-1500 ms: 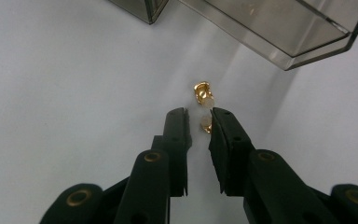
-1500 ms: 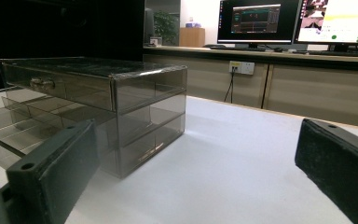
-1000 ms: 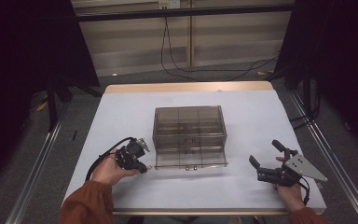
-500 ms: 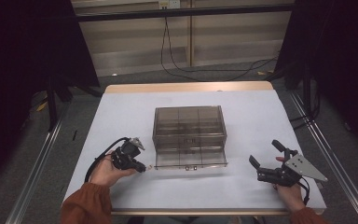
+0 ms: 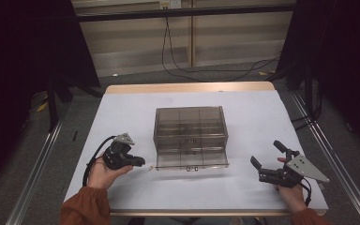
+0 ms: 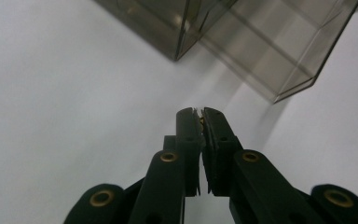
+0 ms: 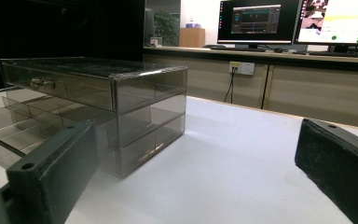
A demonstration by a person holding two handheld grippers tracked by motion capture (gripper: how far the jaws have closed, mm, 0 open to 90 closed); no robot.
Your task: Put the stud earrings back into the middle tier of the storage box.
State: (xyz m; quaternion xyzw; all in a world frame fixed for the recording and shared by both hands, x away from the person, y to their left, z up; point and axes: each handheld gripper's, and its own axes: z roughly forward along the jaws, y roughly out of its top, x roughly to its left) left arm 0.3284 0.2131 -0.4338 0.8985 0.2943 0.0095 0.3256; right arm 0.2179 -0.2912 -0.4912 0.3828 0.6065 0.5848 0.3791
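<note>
Your left claw (image 5: 139, 161) was clenched on something tiny by the drawer box's (image 5: 190, 133) pulled-out bottom drawer (image 5: 191, 160) mid-surface (image 5: 262, 117), having edged back from it since earlier, nothing between them; right claw (image 5: 268, 161) sat released, unmoved, well apart.

Drawer cabinet (image 5: 191, 134): smoke-tinted see-through plastic, glossy, with smooth walls on which light is reflected.
Drawer knob (image 7: 43, 83): a shiny, metal-like finish is shown.
Table top (image 5: 262, 117): a matt white, smooth sheet-like surface is seen; the far edge (image 5: 187, 87) is pale wood.
Left gripper (image 6: 202, 116): matt black plastic arms, set with brass-coloured rivets (image 6: 168, 157).
Right gripper (image 5: 268, 157): black jaw pads (image 7: 340, 163) of a rough, foam-like texture; a dull grey plate (image 5: 306, 168) is carried on top.
Sleeve (image 5: 85, 206): rust-orange cloth, soft and matt.
</note>
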